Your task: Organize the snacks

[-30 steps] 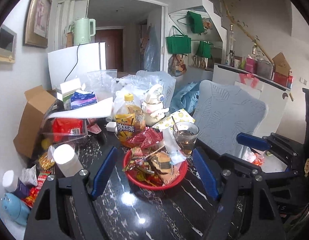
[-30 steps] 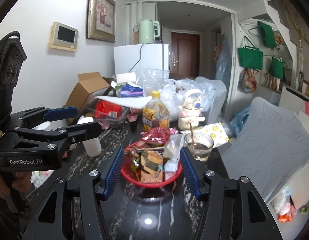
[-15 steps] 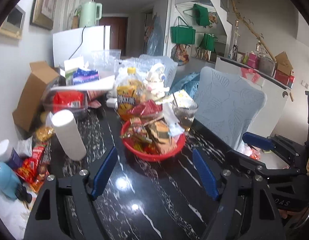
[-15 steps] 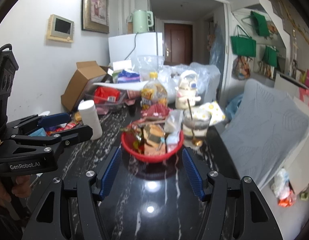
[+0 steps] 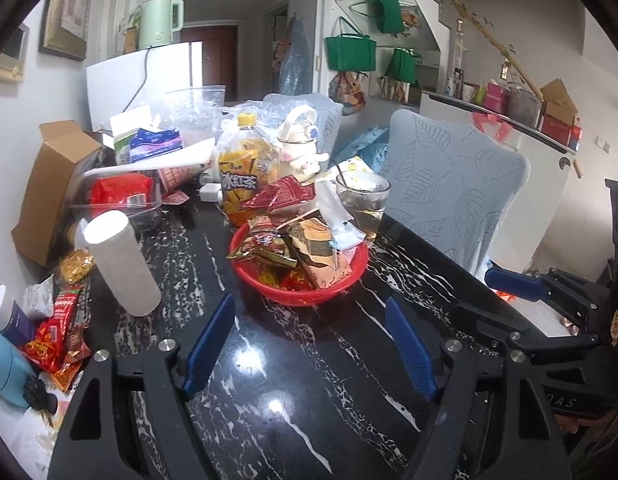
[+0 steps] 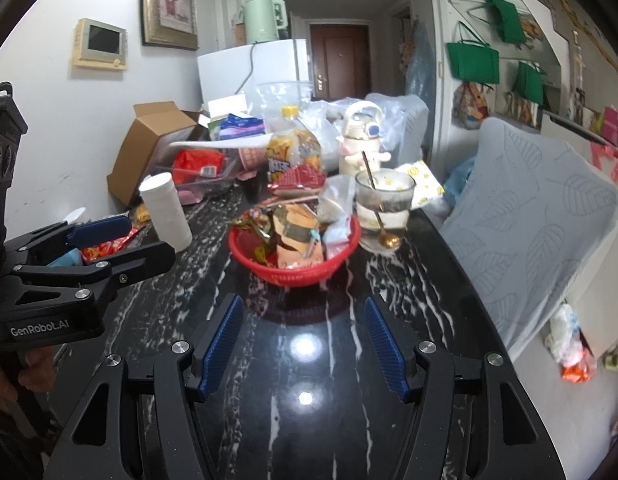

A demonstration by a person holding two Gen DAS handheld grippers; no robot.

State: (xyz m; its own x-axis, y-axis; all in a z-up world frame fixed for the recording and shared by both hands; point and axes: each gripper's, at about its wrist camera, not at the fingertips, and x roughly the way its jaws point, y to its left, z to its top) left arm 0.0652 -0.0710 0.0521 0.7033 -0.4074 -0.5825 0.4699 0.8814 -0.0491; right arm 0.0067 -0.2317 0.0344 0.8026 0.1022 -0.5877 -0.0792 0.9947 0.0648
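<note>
Nearest the red basket (image 5: pixel 351 282), both grippers hang over bare glossy black-marble desk (image 5: pixel 293 360): left gripper (image 5: pixel 309 344) and right gripper (image 6: pixel 303 344) agape, nothing between the ribbed blue pads. Crinkly foil snacks (image 5: pixel 309 248) heaped in the perforated plastic basket. Judgement: pinch one packet by its edge. Behind the basket: smooth glass (image 5: pixel 363 200), tea bottle (image 5: pixel 245 176).
</note>
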